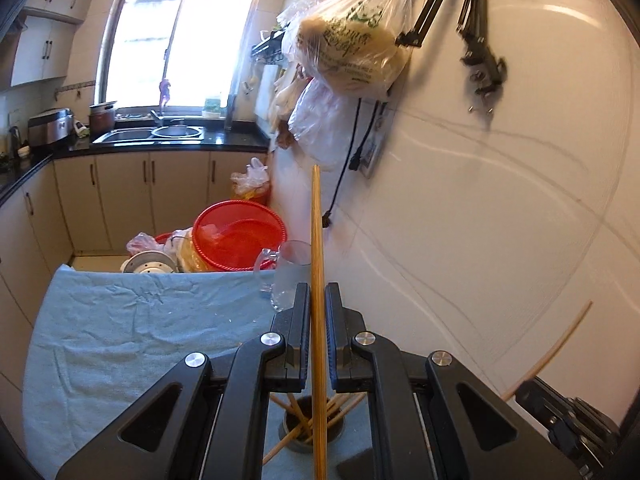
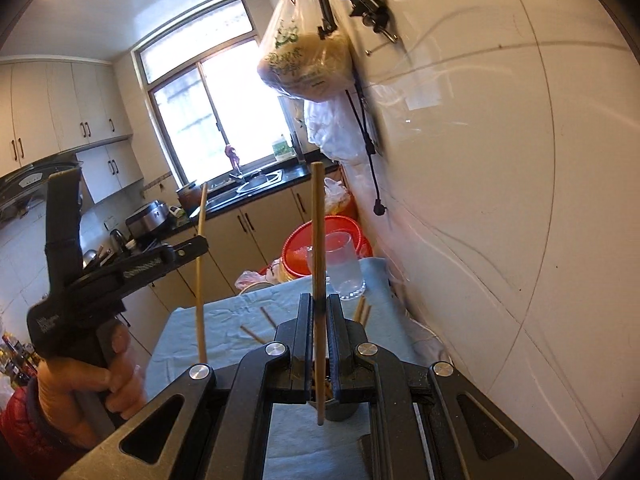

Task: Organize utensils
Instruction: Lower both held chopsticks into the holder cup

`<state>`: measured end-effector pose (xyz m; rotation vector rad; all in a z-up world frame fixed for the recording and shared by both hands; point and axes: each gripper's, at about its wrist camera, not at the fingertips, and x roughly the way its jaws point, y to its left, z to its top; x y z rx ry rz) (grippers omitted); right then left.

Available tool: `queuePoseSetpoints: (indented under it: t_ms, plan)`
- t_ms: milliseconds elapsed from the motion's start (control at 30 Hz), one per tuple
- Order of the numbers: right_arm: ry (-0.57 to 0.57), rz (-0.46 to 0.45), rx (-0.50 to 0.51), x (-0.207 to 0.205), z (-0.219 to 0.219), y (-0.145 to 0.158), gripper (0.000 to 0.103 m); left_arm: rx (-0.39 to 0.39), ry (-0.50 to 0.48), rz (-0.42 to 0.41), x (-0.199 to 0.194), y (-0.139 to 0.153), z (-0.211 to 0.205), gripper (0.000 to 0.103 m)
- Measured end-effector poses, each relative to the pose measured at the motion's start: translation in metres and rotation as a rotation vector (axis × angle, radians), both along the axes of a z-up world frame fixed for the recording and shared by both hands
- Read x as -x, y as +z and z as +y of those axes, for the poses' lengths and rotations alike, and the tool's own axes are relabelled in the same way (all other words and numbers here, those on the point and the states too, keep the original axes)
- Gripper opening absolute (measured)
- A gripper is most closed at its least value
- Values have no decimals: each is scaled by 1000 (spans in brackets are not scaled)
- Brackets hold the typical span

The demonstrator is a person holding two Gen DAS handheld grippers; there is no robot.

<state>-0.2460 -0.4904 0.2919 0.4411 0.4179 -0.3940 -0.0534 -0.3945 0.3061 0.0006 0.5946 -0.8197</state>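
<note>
My left gripper (image 1: 318, 292) is shut on a bamboo chopstick (image 1: 317, 232) that stands upright above a metal holder cup (image 1: 294, 438) with several chopsticks in it. My right gripper (image 2: 319, 300) is shut on another upright chopstick (image 2: 318, 220), whose lower end hangs over the same cup (image 2: 346, 410). In the right wrist view a hand carries the left gripper (image 2: 200, 245) at the left, with its chopstick (image 2: 200, 280) held upright. In the left wrist view the right gripper (image 1: 536, 390) shows at the lower right, its chopstick (image 1: 554, 354) slanting up.
A blue cloth (image 1: 120, 320) covers the table. Loose chopsticks (image 2: 254, 334) lie on it, and a clear glass mug (image 2: 346, 270) stands at its far end by the white wall (image 1: 500, 200). Red basins (image 1: 240, 240) sit behind the table. Plastic bags (image 1: 352, 44) hang overhead.
</note>
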Motion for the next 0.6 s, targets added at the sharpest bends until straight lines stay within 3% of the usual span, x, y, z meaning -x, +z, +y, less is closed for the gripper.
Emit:
queuePoseSetpoints:
  t_ms: [300,600]
  plan:
    - [42,27,-26,-30,-30,-22,7,-51,117,6,-20,-56,-42,7]
    - [107,51,-43,-67,-45,-48,7,-17,215,-27,-32,-97,-51,7]
